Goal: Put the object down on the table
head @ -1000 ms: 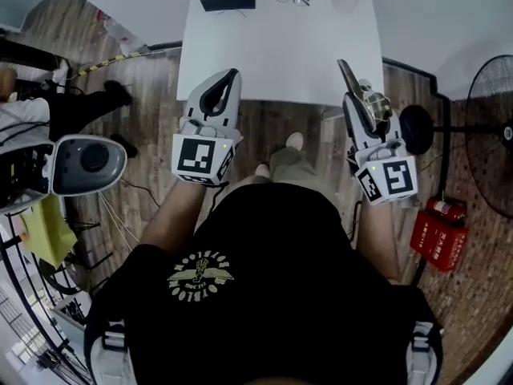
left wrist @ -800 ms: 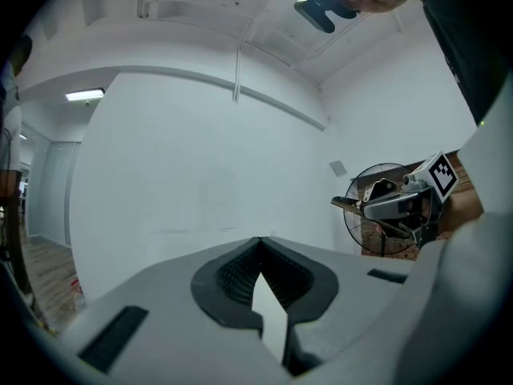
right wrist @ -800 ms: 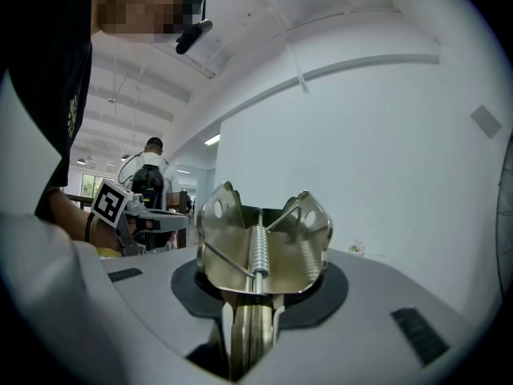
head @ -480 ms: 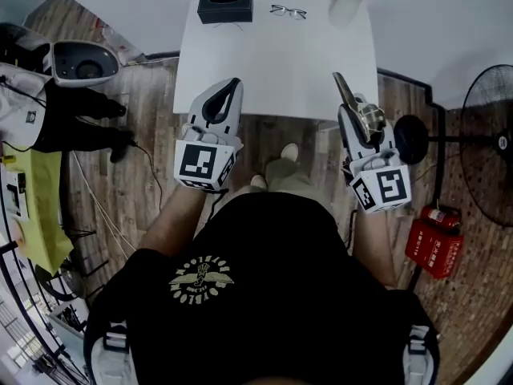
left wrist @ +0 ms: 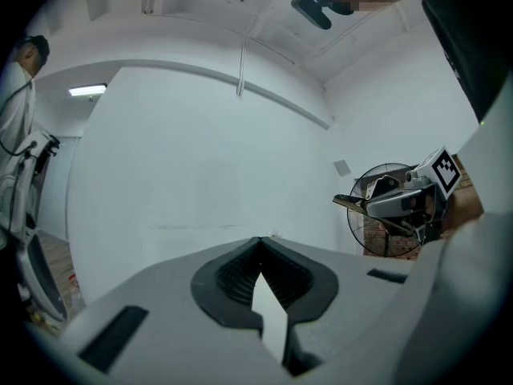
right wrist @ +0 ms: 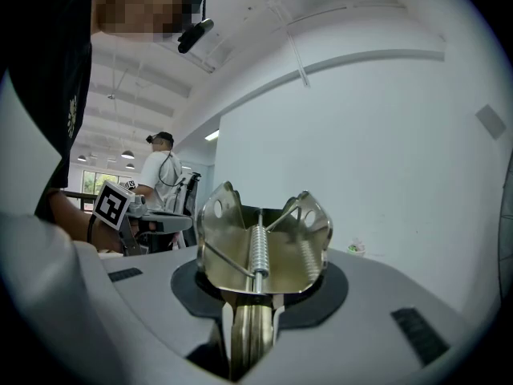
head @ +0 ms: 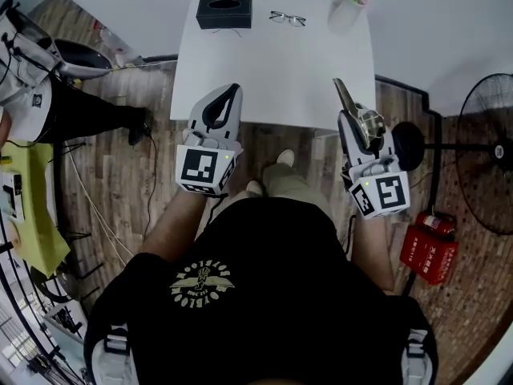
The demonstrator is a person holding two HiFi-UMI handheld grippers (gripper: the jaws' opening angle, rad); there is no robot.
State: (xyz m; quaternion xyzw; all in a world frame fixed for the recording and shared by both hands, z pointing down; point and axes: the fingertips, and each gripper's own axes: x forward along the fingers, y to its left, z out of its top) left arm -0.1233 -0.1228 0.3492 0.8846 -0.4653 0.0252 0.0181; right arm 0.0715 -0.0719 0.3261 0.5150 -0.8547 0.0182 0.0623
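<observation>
My right gripper [head: 357, 111] is shut on a brass-coloured metal spring clip [head: 372, 121], held near the front right corner of the white table [head: 272, 62]. In the right gripper view the clip [right wrist: 260, 243] stands upright, its narrow lower end pinched between the jaws, its two winged plates and coil spring sticking out past them. My left gripper [head: 233, 89] is shut with nothing in it, its tips over the table's front left edge. The left gripper view shows its dark pads [left wrist: 232, 275] meeting at the tip [left wrist: 260, 243], with only the white wall beyond.
A black tissue box [head: 224, 10], a pair of glasses [head: 287, 18] and a pale cup [head: 349, 5] stand along the table's far side. On the floor at the right are a standing fan [head: 489, 167] and red fire extinguishers [head: 429, 251]. A bystander [head: 48, 103] is at the left.
The table has drawn a little nearer to both grippers. The bystander at the left has carried the grey device up and away to the left. The clip stays gripped as before.
</observation>
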